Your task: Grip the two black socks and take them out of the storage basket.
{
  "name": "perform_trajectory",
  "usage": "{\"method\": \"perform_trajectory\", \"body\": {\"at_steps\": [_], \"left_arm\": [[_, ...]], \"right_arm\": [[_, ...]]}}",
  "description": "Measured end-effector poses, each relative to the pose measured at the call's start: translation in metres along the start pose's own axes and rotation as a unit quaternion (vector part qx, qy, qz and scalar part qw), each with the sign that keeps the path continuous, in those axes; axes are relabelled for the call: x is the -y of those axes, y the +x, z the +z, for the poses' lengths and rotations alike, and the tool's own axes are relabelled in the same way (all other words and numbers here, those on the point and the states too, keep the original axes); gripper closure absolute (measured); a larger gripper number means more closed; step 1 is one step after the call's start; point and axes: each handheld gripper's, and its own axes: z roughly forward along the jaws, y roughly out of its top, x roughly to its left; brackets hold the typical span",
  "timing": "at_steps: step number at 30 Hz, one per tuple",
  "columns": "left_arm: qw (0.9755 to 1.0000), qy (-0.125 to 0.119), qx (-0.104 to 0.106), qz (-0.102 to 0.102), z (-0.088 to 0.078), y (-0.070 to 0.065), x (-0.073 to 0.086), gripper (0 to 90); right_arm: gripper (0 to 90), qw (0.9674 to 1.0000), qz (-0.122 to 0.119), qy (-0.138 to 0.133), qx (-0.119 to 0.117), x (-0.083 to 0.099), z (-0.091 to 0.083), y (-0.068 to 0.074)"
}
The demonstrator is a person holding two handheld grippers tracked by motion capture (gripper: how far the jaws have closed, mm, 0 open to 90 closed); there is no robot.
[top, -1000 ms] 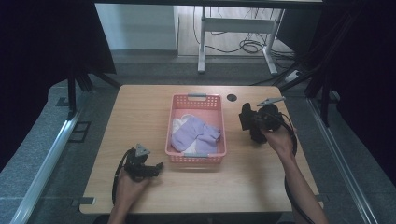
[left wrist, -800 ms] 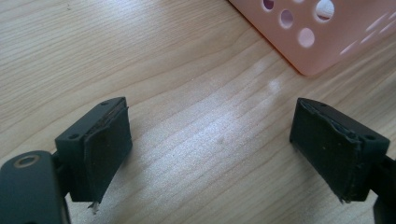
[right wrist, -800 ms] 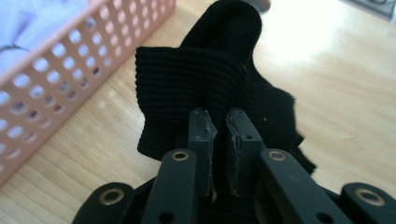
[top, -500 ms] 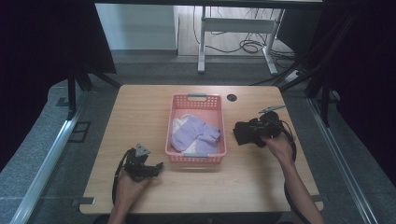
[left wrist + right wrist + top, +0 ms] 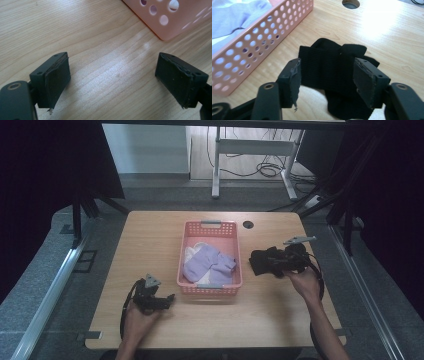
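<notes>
Sock [image 5: 329, 75] – black, on table [image 5: 387, 37] beside basket [image 5: 249, 50] | right gripper [image 5: 327, 80] – jaws just opening, sock between them, unpressed

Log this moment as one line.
right tongs: just opening, black sock between jaws on table | left tongs: open, nothing between | basket: purple socks inside

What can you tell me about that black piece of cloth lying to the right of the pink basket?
The black sock looks like ribbed knit fabric, crumpled and folded over itself. It lies on the wooden table, just right of the pink basket and apart from it. The right hand-held gripper has just been opening; the sock sits between its jaws, and the pads no longer seem to press it.
</notes>
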Motion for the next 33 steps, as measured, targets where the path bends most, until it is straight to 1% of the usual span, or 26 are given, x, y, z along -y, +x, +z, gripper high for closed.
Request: {"method": "perform_trajectory", "body": {"at_steps": [3, 5, 8, 10, 11, 13, 16, 17, 18, 20, 23, 24, 25, 29, 30, 33], "left_arm": [[1.0000, 0.000, 0.000, 0.000, 0.000, 0.000, 0.000, 12.5], [1.0000, 0.001, 0.000, 0.000, 0.000, 0.000, 0.000, 12.5], [1.0000, -0.001, 0.000, -0.001, 0.000, 0.000, 0.000, 12.5], [1.0000, 0.000, 0.000, -0.001, 0.000, 0.000, 0.000, 12.5], [1.0000, 0.000, 0.000, -0.001, 0.000, 0.000, 0.000, 12.5], [1.0000, 0.000, 0.000, -0.001, 0.000, 0.000, 0.000, 12.5], [1.0000, 0.000, 0.000, -0.001, 0.000, 0.000, 0.000, 12.5], [1.0000, 0.000, 0.000, -0.001, 0.000, 0.000, 0.000, 12.5], [1.0000, 0.000, 0.000, -0.001, 0.000, 0.000, 0.000, 12.5], [1.0000, 0.000, 0.000, 0.000, 0.000, 0.000, 0.000, 12.5], [1.0000, 0.000, -0.001, 0.000, 0.000, 0.000, 0.000, 12.5], [1.0000, 0.000, -0.001, 0.000, 0.000, 0.000, 0.000, 12.5], [1.0000, 0.000, 0.000, 0.000, 0.000, 0.000, 0.000, 12.5], [1.0000, 0.000, 0.000, -0.001, 0.000, 0.000, 0.000, 12.5], [1.0000, 0.000, 0.000, -0.001, 0.000, 0.000, 0.000, 12.5], [1.0000, 0.000, 0.000, -0.001, 0.000, 0.000, 0.000, 12.5]], "right_arm": [[29.1, 1.0000, -0.002, -0.006, -0.004, 0.009, -0.005, 0.002], [23.9, 0.9999, -0.001, -0.014, -0.004, 0.016, -0.009, 0.004], [16.6, 0.9998, -0.014, -0.012, 0.006, 0.028, -0.010, 0.009], [13.8, 0.9998, -0.019, -0.012, 0.004, 0.037, -0.010, 0.013], [13.0, 0.9998, -0.014, -0.012, 0.001, 0.047, -0.008, 0.016], [12.9, 0.9998, -0.014, -0.013, 0.001, 0.050, -0.007, 0.017], [8.7, 0.9999, -0.011, -0.010, 0.007, 0.067, -0.002, 0.024], [8.7, 0.9999, -0.011, -0.010, 0.007, 0.067, -0.002, 0.024], [8.3, 0.9999, -0.010, -0.009, 0.007, 0.072, 0.000, 0.025], [7.2, 0.9999, -0.001, -0.011, 0.002, 0.080, 0.003, 0.028], [6.0, 0.9999, 0.005, -0.009, -0.003, 0.092, 0.009, 0.030], [5.9, 0.9999, 0.009, -0.004, -0.010, 0.099, 0.013, 0.030], [5.9, 0.9999, 0.009, -0.004, -0.010, 0.099, 0.013, 0.030], [5.5, 0.9998, 0.013, 0.003, -0.015, 0.110, 0.020, 0.029], [4.1, 0.9999, 0.011, 0.001, -0.011, 0.112, 0.022, 0.029], [4.7, 0.9999, 0.006, 0.001, -0.008, 0.112, 0.022, 0.030]]}}
